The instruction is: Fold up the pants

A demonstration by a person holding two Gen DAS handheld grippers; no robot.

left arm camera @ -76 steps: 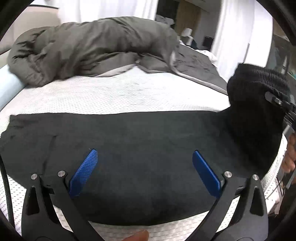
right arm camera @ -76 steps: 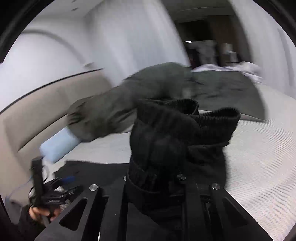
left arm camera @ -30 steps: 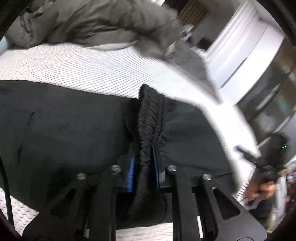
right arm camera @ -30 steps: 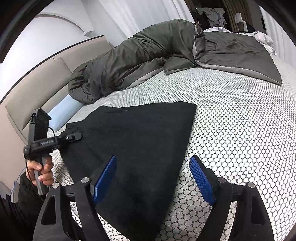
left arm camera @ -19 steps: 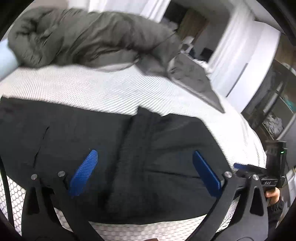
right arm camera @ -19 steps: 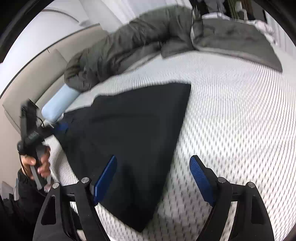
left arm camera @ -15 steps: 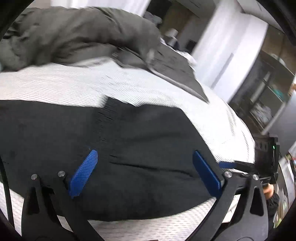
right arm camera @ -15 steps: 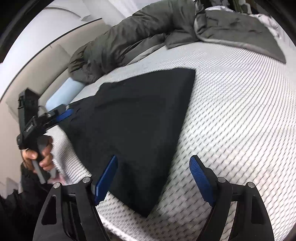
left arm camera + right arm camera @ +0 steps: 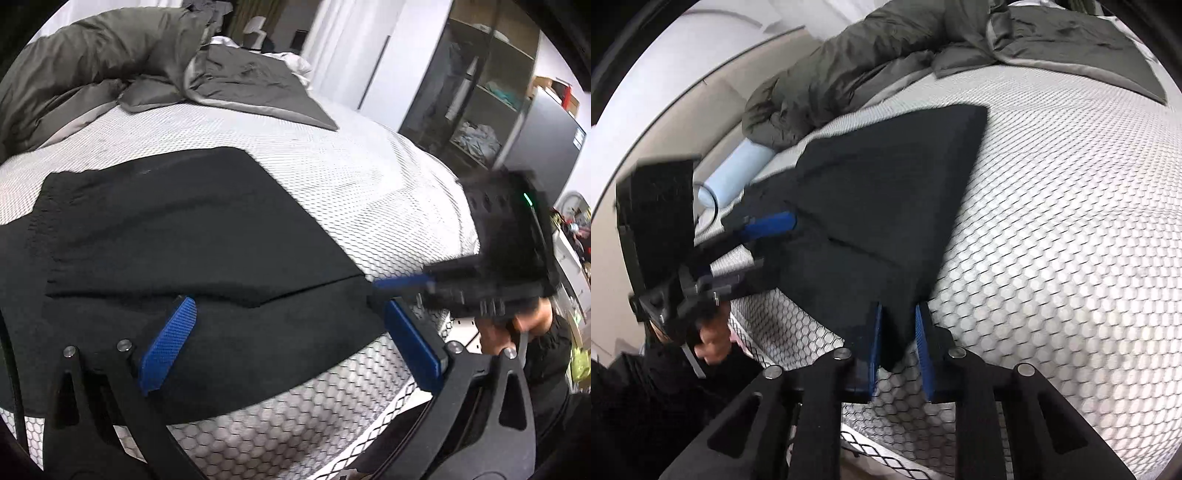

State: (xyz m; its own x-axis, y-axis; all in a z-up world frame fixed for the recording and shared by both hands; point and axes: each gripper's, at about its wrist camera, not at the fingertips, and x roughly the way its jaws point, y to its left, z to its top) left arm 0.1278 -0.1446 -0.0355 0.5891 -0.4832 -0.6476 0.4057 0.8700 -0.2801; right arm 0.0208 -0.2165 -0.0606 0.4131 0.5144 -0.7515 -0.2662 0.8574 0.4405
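We've got the black pants [image 9: 886, 192] lying folded on the white mattress [image 9: 1071, 258] near its edge. Our right gripper [image 9: 898, 343] has just been closing and pinches the near corner of the pants — our left gripper [image 9: 291, 343] hangs spread wide, gripping nothing.

**What the two wrist views leave unclear**

In the left wrist view the right gripper [image 9: 400, 283] is smeared by motion blur, and its pads cannot be made out. The pants [image 9: 177, 236] run off the left edge, so their far end is cut off. Items on the shelves [image 9: 476, 136] are too small to identify (folded cloth, perhaps). The right wrist view blurs the left gripper [image 9: 768, 225].
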